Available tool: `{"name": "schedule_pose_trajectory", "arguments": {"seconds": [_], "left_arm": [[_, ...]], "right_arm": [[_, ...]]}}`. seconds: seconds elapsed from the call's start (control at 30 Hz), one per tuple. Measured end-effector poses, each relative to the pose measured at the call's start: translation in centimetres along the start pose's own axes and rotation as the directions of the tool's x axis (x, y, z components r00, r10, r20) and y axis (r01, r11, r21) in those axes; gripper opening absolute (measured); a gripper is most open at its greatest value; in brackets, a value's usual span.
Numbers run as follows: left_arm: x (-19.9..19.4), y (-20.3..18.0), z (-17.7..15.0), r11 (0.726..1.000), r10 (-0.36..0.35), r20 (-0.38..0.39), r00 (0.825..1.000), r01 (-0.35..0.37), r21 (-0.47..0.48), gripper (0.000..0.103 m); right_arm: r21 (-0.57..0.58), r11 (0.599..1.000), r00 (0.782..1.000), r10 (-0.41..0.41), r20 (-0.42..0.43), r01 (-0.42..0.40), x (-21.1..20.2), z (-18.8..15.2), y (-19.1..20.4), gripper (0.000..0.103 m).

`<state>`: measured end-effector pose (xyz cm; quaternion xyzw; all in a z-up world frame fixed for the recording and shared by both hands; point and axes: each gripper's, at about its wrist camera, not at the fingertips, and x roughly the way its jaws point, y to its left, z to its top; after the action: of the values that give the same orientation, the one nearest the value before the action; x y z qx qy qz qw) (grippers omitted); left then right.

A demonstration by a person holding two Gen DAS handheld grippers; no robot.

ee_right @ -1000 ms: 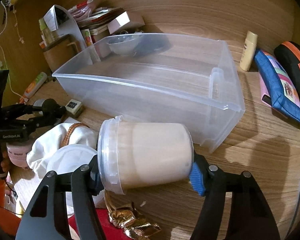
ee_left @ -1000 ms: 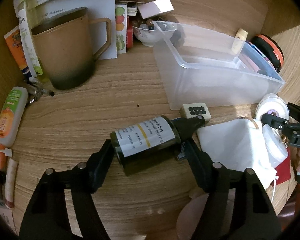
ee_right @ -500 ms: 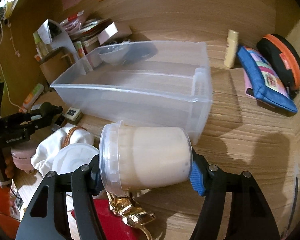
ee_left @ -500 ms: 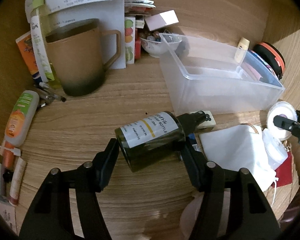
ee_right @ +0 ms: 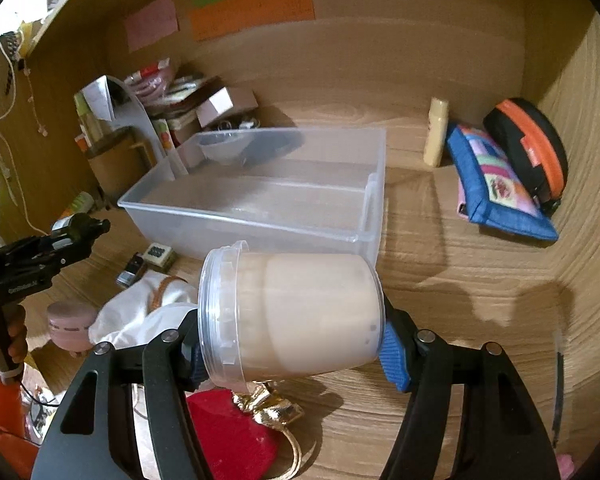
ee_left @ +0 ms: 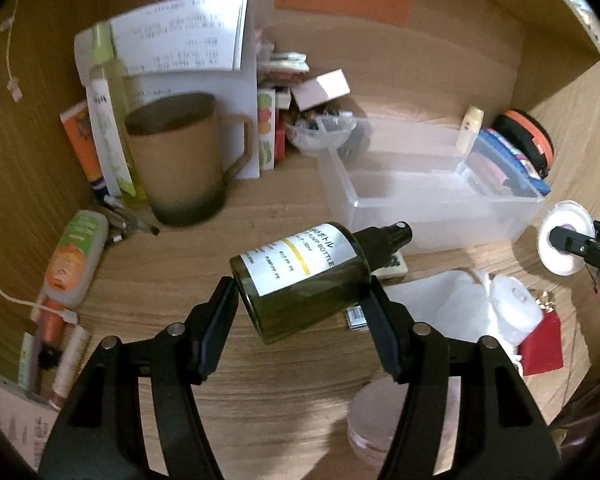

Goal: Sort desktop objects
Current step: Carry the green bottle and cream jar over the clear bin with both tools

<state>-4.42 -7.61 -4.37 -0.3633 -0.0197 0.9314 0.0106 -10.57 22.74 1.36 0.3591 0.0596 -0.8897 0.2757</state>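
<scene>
A: What does the left gripper (ee_left: 302, 300) have hold of?

B: A dark green pump bottle (ee_left: 306, 280) with a white label. It lies sideways between the black jaws, which press on its base and shoulder, about half open. Its black pump head points toward the upper right of the left wrist frame, and the bottle hangs clear above the wooden desk (ee_left: 180, 264).

A: And the right gripper (ee_right: 292, 344)?

B: Clamped at a similar width on a clear plastic jar (ee_right: 290, 314) with pale beige contents. The jar lies on its side at lower centre of the right wrist frame, blue pads against both ends, rim toward the left.

A: Where is the bin?

B: The clear plastic bin (ee_right: 256, 200) sits at mid-frame in the right wrist view, just above the jar; in the left wrist view it is at centre right, beyond the bottle's pump head. It looks empty apart from a see-through divider.

A: What surrounds it?

B: A brown mug (ee_left: 180, 160) at upper left of the left wrist frame, with papers behind it. A white cloth (ee_left: 440, 300) lies at lower right, a small tile with black dots (ee_right: 158, 254) near the bin's front wall. A blue pouch (ee_right: 496, 184) and a black and orange case (ee_right: 528, 148) rest at the right of the right wrist frame.
</scene>
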Motion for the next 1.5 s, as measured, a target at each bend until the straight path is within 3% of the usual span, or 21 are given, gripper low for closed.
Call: {"name": "schedule_pose_trajectory", "arguments": {"seconds": [0.57, 1.03, 1.23, 1.5], "left_arm": [[-5.1, -1.0, 3.2, 0.997, -0.035, 0.108, 0.994, 0.028, 0.067, 0.062], [-2.6, -2.6, 6.8, 0.989, -0.118, 0.055, 0.991, 0.113, 0.092, 0.062], [-0.8, -3.6, 8.7, 0.985, -0.145, 0.027, 0.989, 0.142, 0.098, 0.062], [2.8, -4.9, 10.6, 0.985, -0.127, -0.025, 0.992, 0.129, 0.112, 0.062]], "right_arm": [[-0.052, 0.999, 0.996, 0.000, 0.090, 0.005, -3.5, 3.2, 0.2, 0.063], [-0.082, 0.997, 0.991, 0.021, 0.129, -0.010, -3.4, 6.7, 0.2, 0.063], [-0.073, 0.996, 0.992, 0.051, 0.113, -0.043, -1.5, 7.9, 0.1, 0.063], [-0.056, 0.997, 0.997, 0.053, 0.063, -0.050, 2.3, 9.0, -0.4, 0.063]]}}
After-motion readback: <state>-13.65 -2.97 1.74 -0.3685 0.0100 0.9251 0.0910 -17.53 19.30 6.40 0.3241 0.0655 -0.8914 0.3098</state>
